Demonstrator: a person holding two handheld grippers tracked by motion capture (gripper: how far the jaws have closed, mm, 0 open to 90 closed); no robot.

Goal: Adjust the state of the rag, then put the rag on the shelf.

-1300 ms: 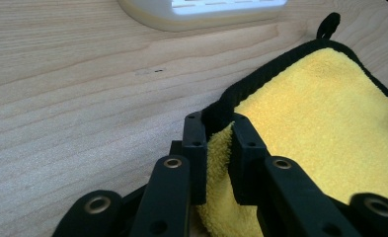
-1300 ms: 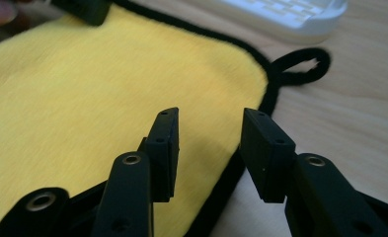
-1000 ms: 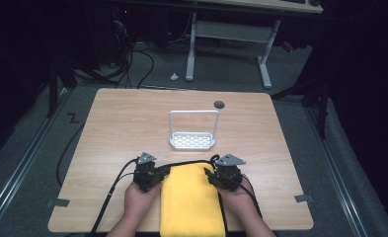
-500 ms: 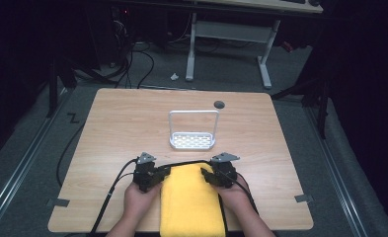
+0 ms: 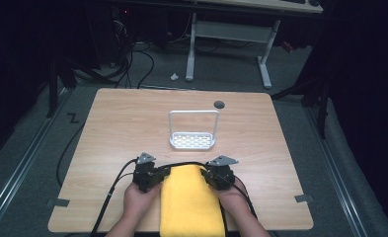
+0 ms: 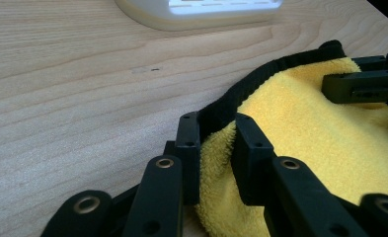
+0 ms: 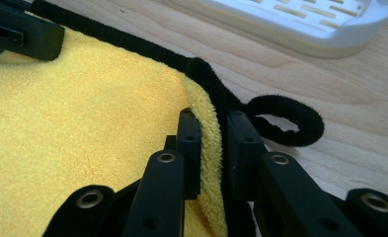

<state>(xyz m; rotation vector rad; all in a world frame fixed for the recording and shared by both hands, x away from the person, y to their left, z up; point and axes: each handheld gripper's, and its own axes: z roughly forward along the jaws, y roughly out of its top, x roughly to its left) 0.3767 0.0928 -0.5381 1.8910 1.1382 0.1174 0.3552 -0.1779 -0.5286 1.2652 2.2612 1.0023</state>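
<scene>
A yellow towel (image 5: 191, 202) with black trim lies folded at the near edge of the table, between the person's hands. My left gripper (image 5: 165, 173) is at its far left corner. In the left gripper view, the left gripper (image 6: 218, 143) is shut on the towel (image 6: 320, 133), with the trimmed edge pinched between the jaws. My right gripper (image 5: 206, 174) is at the far right corner. In the right gripper view, the right gripper (image 7: 213, 138) is shut on the towel (image 7: 83, 123) beside its black hanging loop (image 7: 285, 121).
A white rack (image 5: 192, 140) with a slotted base and a tall hoop handle stands in the middle of the wooden table (image 5: 107, 128), just beyond the towel. A dark round grommet (image 5: 219, 104) sits near the far edge. Cables trail off the near left edge.
The right gripper has shifted slightly inward, towards the left one. The left gripper and the towel have barely moved.
</scene>
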